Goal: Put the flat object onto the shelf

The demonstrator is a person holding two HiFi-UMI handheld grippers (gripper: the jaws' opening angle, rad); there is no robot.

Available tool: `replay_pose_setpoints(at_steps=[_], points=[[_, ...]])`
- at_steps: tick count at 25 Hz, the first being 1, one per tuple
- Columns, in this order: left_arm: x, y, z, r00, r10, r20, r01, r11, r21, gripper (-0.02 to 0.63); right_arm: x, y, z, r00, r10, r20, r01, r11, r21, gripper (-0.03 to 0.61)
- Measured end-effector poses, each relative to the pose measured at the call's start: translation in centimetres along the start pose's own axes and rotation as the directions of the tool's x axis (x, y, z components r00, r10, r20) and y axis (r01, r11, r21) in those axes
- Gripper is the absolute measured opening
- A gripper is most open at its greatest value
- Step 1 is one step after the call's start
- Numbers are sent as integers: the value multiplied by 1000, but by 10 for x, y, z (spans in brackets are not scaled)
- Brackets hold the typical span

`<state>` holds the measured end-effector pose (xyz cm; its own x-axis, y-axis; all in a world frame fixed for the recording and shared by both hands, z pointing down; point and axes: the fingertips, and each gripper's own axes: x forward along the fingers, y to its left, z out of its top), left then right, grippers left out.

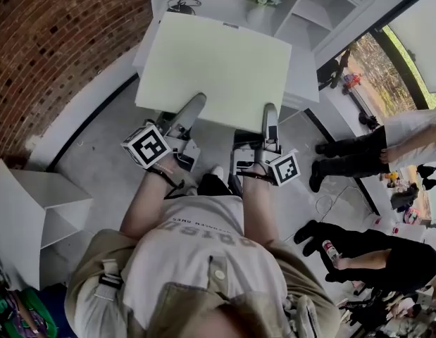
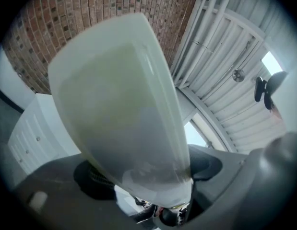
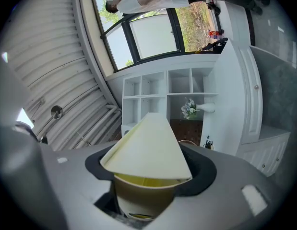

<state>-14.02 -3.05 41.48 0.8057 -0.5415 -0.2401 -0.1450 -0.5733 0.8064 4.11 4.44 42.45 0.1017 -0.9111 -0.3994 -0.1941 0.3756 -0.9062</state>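
Board point(image 1: 218, 69) fills the upper centre; your right gripper point(image 1: 269, 113) clamps its lower edge, while your left gripper point(image 1: 195, 103) has jaws apart around it.

1. The person's shirt point(image 1: 203, 243) has a row of large dark letters across the chest, with a finer line above. Both are too foreshortened to read with certainty.
2. The left gripper point(image 1: 195, 105) and right gripper point(image 1: 270, 113) each carry a marker cube point(image 1: 146, 146) point(image 1: 284, 168) with black-and-white square patterns (no letters or digits).
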Motion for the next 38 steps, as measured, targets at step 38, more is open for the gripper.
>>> replay_pose_setpoints(at_steps=[38], points=[[302,42,73,991,-135,-21,135,991,2,388,253,-59,166,988,30,-148,-49,991,-124,325]])
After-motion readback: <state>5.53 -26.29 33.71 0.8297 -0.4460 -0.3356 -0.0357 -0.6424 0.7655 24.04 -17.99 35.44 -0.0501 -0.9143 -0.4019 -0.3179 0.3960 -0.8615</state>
